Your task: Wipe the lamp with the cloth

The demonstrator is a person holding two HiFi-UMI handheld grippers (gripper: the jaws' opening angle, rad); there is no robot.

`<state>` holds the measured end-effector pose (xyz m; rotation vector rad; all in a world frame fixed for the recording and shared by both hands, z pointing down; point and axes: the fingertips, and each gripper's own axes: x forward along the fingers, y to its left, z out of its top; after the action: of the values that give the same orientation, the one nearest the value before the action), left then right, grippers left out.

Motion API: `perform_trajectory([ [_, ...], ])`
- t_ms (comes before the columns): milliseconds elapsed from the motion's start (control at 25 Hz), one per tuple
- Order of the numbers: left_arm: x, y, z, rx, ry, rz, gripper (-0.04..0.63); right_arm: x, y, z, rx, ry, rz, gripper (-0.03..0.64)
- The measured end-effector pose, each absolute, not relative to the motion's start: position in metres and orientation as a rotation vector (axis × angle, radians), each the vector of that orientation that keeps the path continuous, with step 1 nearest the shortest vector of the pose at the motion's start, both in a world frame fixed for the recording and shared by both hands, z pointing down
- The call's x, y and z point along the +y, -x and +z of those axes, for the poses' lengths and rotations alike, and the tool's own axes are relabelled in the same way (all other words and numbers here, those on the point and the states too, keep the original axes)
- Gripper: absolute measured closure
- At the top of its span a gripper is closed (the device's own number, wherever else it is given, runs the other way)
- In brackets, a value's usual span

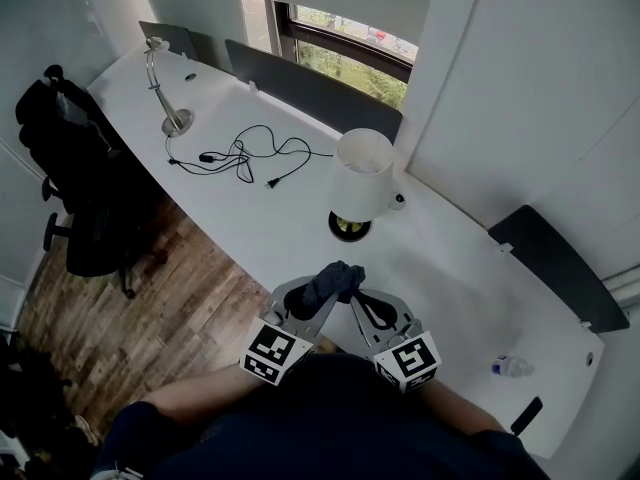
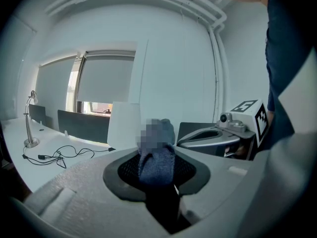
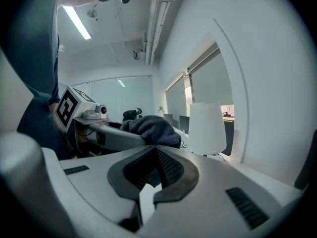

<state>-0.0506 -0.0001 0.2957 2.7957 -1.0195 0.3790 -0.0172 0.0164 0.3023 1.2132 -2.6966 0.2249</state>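
**Head view, over the white desk.** Your left gripper is clamped on the dark blue cloth, which stands bunched between its black pads. The left gripper view shows the fabric filling the gap between the jaws. Your right gripper lies just beside the left one, and the two converge so that their tips meet at the cloth. In the right gripper view its jaws are together at the tips, with the cloth pressed against them. Whether a fold is caught there cannot be made out, since the bundle hides the very tip. Both grippers are close in front of your body.

The lamp has a white shade on a dark round base. It stands upright on the desk beyond the grippers, near the cloth but apart from it.

A black cable lies in loose loops on the desk to the lamp's left. Past it, a slim silver desk lamp stands near the far end. A black office chair sits off the desk's left edge on the wood floor. A small clear bottle lies on the desk to your right.
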Motion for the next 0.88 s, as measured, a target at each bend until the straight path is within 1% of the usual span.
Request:
perform_trajectory([
  [880, 0.0040, 0.0446, 0.2980, -1.009, -2.807, 0.373, 0.477, 0.0227, 0.0190, 0.3042, -2.717, -1.176, 0.235, 0.609],
])
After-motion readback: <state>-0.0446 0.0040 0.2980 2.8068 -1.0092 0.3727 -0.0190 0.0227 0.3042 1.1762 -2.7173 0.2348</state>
